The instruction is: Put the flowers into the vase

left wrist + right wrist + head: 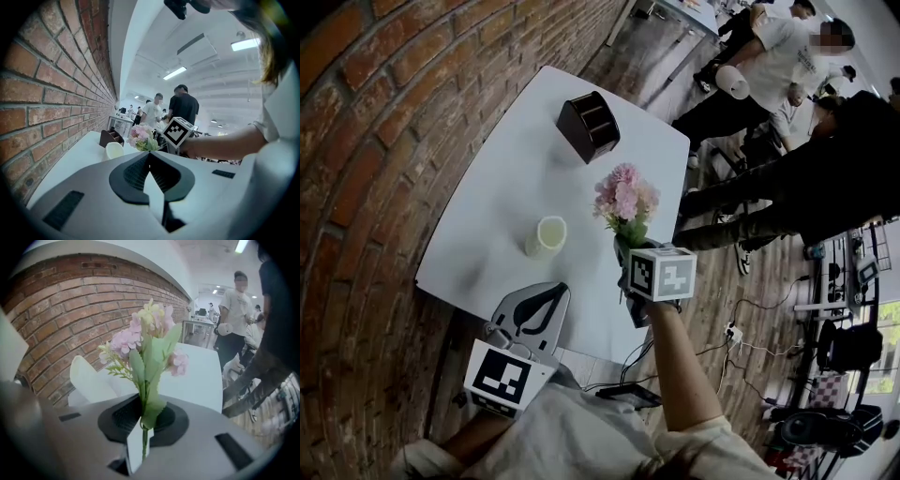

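Note:
A bunch of pink flowers (624, 200) with green leaves stands upright above the white table (506, 187). My right gripper (624, 251) is shut on its stem; in the right gripper view the stem (144, 439) runs down between the jaws of the right gripper (143, 422). The cream vase (546, 236) stands on the table just left of the flowers, apart from them, and shows as the vase (89, 379) beyond the leaves. My left gripper (551, 291) hovers at the table's near edge, its jaws together and empty. From the left gripper (150, 155), the vase (113, 150) and flowers (143, 137) lie ahead.
A dark brown organizer box (589, 125) sits at the table's far end. A brick wall (366, 141) runs along the left side. Several people (769, 75) stand and sit to the right on the wooden floor (769, 281), where cables lie.

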